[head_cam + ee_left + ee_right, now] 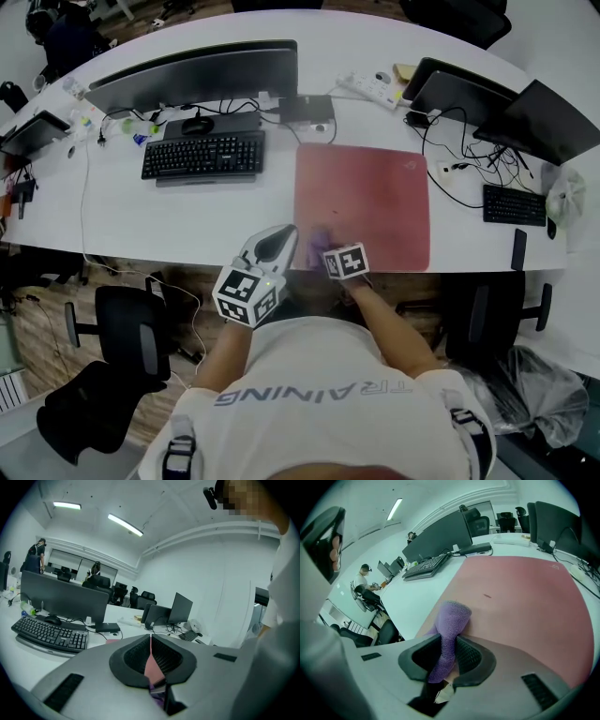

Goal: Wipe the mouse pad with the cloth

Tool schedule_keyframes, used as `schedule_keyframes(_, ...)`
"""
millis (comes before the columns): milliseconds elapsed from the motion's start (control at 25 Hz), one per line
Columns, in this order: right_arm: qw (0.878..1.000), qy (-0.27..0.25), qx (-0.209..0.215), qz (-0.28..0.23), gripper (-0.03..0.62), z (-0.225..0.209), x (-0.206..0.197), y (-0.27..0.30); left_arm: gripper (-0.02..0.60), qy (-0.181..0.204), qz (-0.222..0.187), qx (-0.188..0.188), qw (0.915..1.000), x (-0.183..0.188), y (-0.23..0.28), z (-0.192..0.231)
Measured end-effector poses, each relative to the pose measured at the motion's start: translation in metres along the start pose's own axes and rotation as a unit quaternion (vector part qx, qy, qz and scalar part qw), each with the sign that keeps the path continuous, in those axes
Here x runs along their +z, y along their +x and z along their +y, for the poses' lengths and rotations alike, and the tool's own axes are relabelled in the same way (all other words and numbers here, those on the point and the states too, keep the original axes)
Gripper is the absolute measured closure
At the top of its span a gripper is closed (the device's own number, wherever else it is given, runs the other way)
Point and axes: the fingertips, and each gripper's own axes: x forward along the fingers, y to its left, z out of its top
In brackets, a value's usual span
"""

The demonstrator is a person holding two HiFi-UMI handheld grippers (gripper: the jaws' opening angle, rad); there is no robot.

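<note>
Purple cloth (453,618) — pinched in right gripper (449,657) — touches mouse pad (520,602).

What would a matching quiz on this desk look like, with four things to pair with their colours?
Things:
1. cloth
2. mouse pad
3. keyboard left of the pad
4. power strip

Colours:
a. black
b. white
c. purple
d. reddish pink

Pairs: 1-c, 2-d, 3-a, 4-b
</note>
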Motion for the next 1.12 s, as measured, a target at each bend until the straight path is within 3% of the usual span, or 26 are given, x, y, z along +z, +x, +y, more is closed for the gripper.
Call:
schedule_keyframes(640,0.998,0.053,-0.009,-0.019,0.491,-0.109,-0.038,-0.065,0.549,0.017,0.024,-0.039,0.9988,-0.003,0.087,-0.093)
schedule_keyframes(1120,0.994,0.096,-0.044,-0.029,0.487,-0.209,-0.08,-0.127,0.549,0.024,0.024,-0.08,0.9962,-0.003,0.148,-0.155)
